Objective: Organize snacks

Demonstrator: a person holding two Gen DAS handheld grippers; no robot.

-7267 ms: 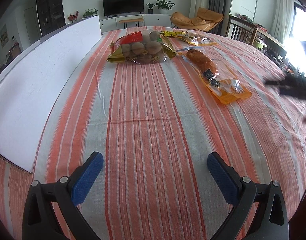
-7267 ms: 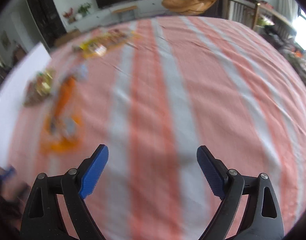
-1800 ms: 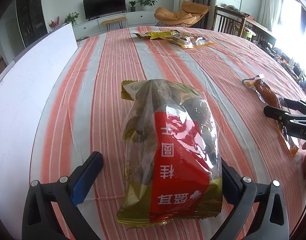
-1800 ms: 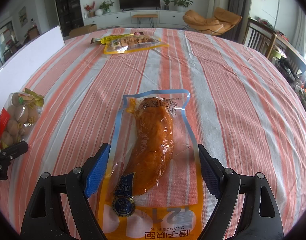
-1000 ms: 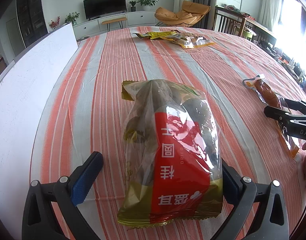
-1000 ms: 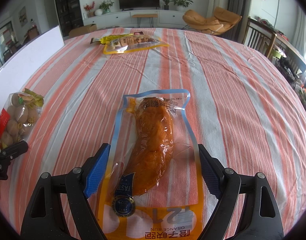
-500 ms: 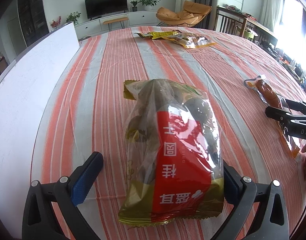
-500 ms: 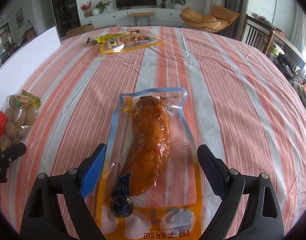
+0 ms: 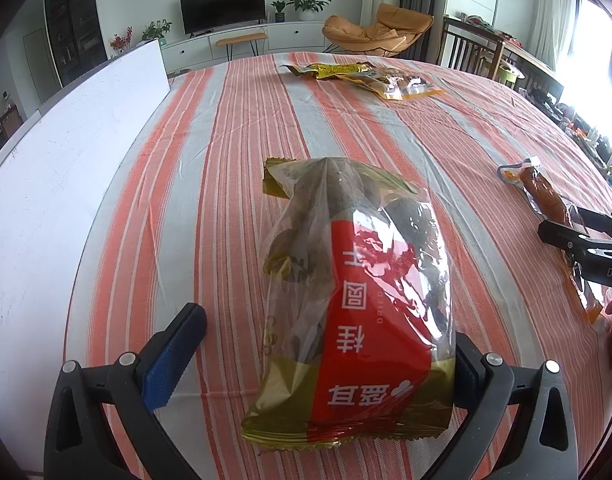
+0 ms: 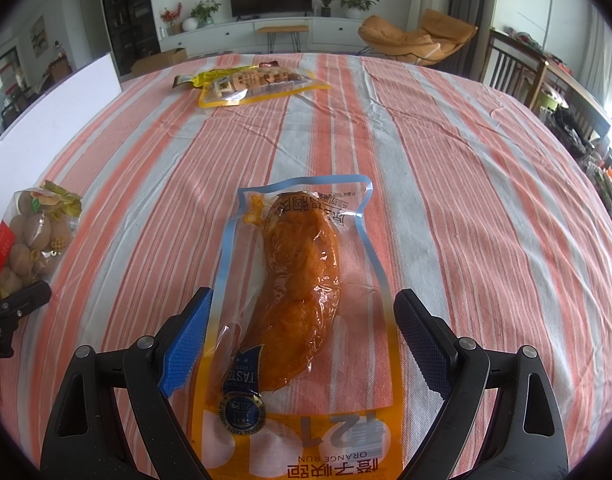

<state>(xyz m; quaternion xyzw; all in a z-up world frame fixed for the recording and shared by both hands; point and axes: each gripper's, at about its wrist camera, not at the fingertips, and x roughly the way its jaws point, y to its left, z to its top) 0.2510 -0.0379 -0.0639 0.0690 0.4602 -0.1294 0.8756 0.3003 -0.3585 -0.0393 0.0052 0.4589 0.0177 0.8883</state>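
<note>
Table (image 10: 446, 160), landmark: broad, draped in woven cloth with orange, grey and white stripes, lightly creased.

White board (image 9: 58, 168), along table's left edge: flat, rigid, matte.

Bag of dried longan (image 9: 354, 280), near left part of table beside board: glossy crinkled film, red label, gold crimped ends, lumpy with round brown fruit. Risk: slippery, bulging film likely to squirm out of a pinch; crushed shells if squeezed hard.

Vacuum pouch of orange meat (image 10: 302, 300), near middle of table: flat clear film, blue and orange border, one curved firm piece inside. Risk: thin flat edge hard to catch; fingers may scrape cloth or drag pouch instead.

Two yellow snack packs (image 10: 250, 82), far side of table, overlapping.

Left gripper (image 9: 326, 344): fingers spread wide astride longan bag, right finger hidden behind film, holding nothing.

Right gripper (image 10: 302, 332): fingers wide apart astride pouch, holding nothing.
</note>
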